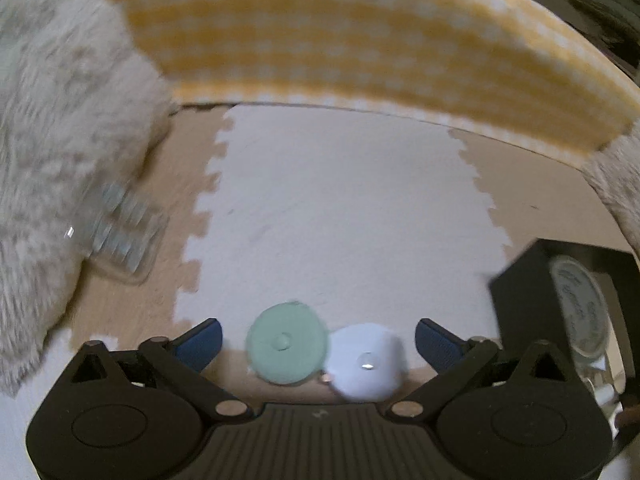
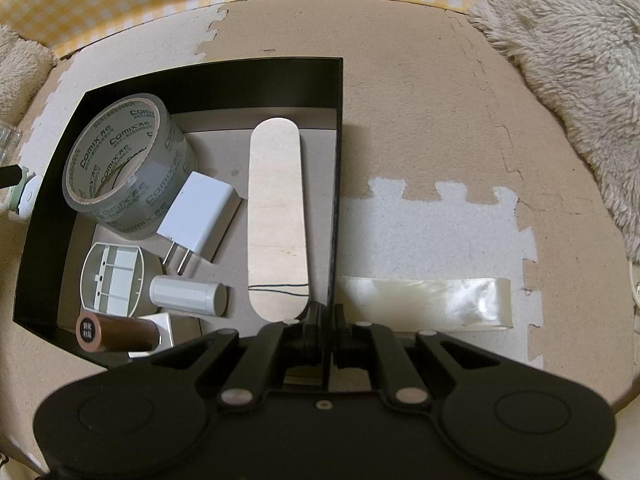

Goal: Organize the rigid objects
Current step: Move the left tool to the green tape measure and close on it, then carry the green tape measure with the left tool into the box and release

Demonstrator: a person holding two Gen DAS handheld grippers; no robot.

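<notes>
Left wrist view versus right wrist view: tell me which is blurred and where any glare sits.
Left wrist view: motion-smeared, the green disc and white disc soft, the checked cloth streaked. Right wrist view: sharp, tape roll lettering readable; glare on the clear strip; fisheye bends the black box walls.

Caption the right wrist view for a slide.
Right gripper clamps the black box wall; tape roll, charger, wooden stick inside.
</notes>
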